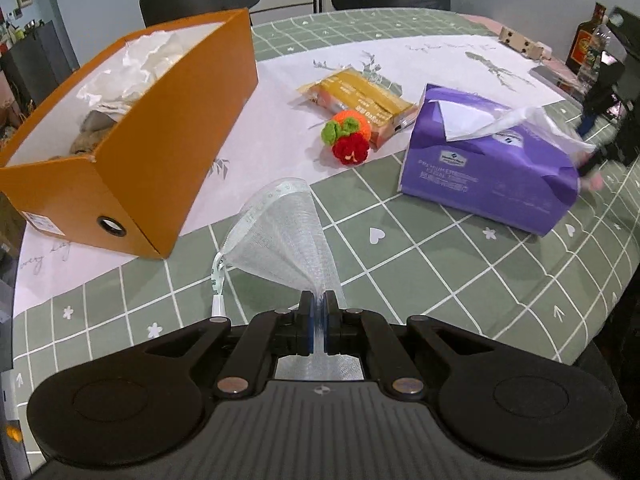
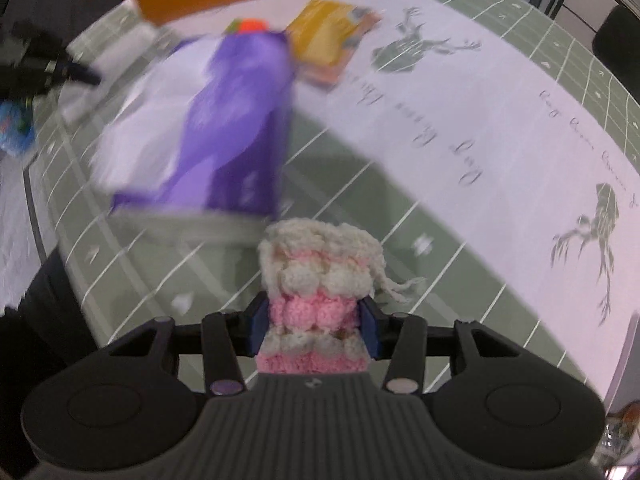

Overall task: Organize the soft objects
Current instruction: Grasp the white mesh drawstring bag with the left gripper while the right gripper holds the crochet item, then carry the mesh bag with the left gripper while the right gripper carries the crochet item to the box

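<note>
Our left hand-held gripper [image 1: 319,300] pinches a limp, feather-light mesh bag [image 1: 280,232] just right of the orange box [image 1: 160,120], while our right hand-held gripper [image 2: 314,320] squeezes a soft, springy crochet pouch [image 2: 316,280] mid-body.

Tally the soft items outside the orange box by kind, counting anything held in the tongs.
Mesh bag: 1, in left tongs
Crochet pieces: 2, pink-and-cream one in right tongs, orange-red one on table
Tissue pack: 1
Snack packet: 1
Total: 5
</note>
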Tool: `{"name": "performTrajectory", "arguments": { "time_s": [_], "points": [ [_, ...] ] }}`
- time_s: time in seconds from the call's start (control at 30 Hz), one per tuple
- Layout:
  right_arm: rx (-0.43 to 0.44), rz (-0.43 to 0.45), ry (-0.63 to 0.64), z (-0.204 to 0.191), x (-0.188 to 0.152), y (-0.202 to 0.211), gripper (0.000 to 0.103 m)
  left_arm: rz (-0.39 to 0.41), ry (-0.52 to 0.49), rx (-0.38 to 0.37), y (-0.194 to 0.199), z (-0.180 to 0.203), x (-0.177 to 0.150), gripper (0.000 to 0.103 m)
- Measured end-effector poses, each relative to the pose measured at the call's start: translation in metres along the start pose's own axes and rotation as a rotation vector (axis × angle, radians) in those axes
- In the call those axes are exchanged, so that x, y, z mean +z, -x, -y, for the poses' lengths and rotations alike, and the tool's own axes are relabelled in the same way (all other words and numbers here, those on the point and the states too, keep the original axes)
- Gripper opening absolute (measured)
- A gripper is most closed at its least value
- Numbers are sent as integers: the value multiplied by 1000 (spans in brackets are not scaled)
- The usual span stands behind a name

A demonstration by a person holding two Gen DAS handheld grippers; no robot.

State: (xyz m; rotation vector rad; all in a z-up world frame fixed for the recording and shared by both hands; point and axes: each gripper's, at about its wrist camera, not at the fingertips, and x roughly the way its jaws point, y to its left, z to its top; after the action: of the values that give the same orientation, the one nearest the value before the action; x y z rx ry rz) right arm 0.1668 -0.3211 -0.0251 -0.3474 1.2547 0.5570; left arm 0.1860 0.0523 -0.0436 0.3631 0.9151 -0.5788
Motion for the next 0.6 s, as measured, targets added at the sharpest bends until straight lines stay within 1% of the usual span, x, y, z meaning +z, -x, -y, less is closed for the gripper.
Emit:
{"name": "performTrajectory", "arguments": {
  "time_s": [0.13,0.3,0.47,0.6],
  "points": [
    [29,-57,80,-44,-9,1,46,25,2,9,12,-8,-1,4],
    [78,-70,178,-100,0,-3,46,55,-8,16,29,-16,-2,4],
    [134,-48,288,-153,36,-2,46,91,-19,32,49,-25,2,4],
    [158,2,370,-185,80,4,46,110,-30,47,62,-35,12,4]
  ]
}}
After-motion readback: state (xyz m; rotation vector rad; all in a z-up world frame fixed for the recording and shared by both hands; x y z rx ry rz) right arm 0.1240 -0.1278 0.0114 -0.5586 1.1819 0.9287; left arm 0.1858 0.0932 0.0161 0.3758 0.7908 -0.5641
